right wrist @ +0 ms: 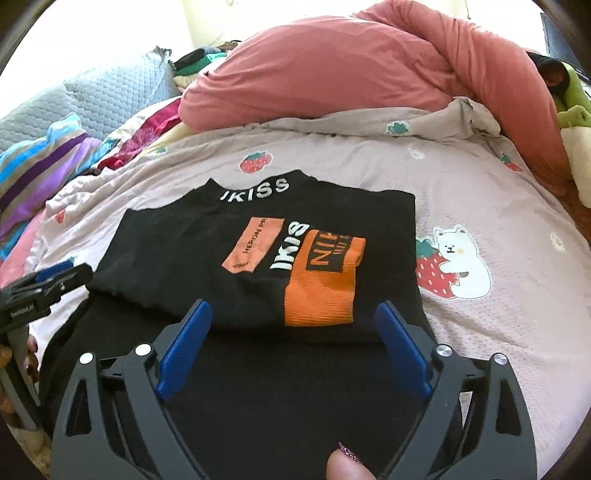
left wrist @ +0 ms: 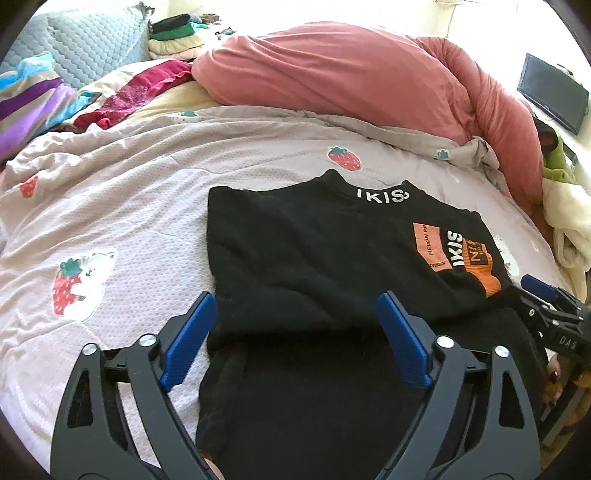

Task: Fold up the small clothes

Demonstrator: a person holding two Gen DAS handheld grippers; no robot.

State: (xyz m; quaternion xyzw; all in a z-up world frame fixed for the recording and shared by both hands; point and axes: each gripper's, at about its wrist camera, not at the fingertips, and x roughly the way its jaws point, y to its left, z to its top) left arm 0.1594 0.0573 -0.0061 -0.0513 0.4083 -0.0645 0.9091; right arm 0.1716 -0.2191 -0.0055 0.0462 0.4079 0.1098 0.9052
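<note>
A black top [left wrist: 314, 251] with white "IKISS" on the collar and an orange print lies partly folded on the pink strawberry bedspread [left wrist: 147, 206]. Its upper half is doubled over a lower black layer, with the fold edge just ahead of both grippers. My left gripper [left wrist: 295, 297] hovers open over the top's left part, nothing between its blue fingers [left wrist: 192, 332]. My right gripper [right wrist: 293, 306] stands open over the black top [right wrist: 207, 251], near the orange print, pinching nothing. Each gripper shows at the edge of the other's view: right gripper [left wrist: 546, 306], left gripper [right wrist: 55, 277].
A bulky salmon duvet [left wrist: 351, 70] lies across the back of the bed. Folded clothes [left wrist: 177, 35] are stacked at the far left, with a red garment [left wrist: 144, 88] and a striped cloth [left wrist: 33, 99] nearby. A dark screen [left wrist: 552, 92] and a cream blanket [left wrist: 569, 221] sit at the right.
</note>
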